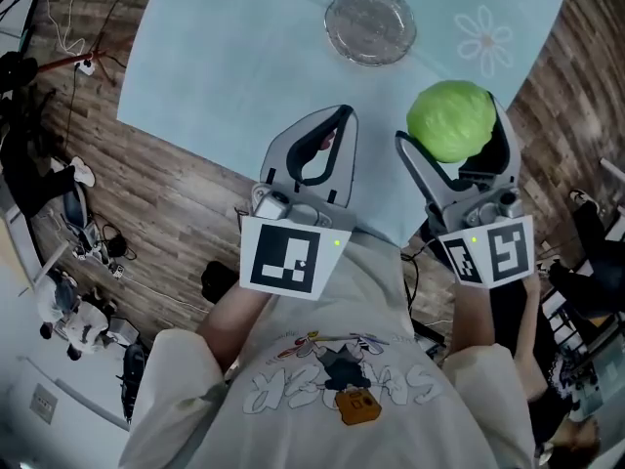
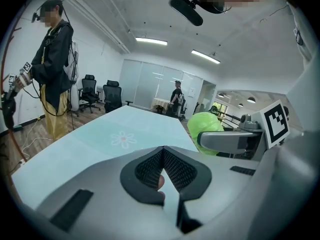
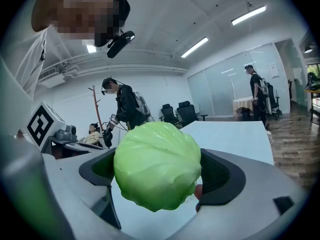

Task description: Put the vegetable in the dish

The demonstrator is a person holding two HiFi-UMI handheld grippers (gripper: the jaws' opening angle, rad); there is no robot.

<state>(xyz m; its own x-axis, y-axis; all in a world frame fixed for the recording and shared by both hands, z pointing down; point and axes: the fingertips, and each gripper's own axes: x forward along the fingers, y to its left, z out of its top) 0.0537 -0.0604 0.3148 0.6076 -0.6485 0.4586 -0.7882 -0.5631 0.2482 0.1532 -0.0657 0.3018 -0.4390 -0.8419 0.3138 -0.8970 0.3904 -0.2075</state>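
A green cabbage (image 1: 451, 118) is held in the air over the near edge of the pale blue table (image 1: 225, 66), with my right gripper (image 1: 455, 137) shut on it. In the right gripper view the cabbage (image 3: 157, 166) fills the space between the two dark pads. A clear glass dish (image 1: 370, 24) lies on the table beyond both grippers, empty. My left gripper (image 1: 334, 115) is shut with nothing in it, its pads meeting at the tips (image 2: 163, 154). From the left gripper view the cabbage (image 2: 203, 128) shows at the right.
The table (image 2: 120, 134) has a white flower print (image 1: 485, 39) to the right of the dish. Wooden floor (image 1: 146, 193) with cables and gear lies left of the table. A standing person (image 2: 52, 74) and office chairs (image 2: 100, 96) are across the room.
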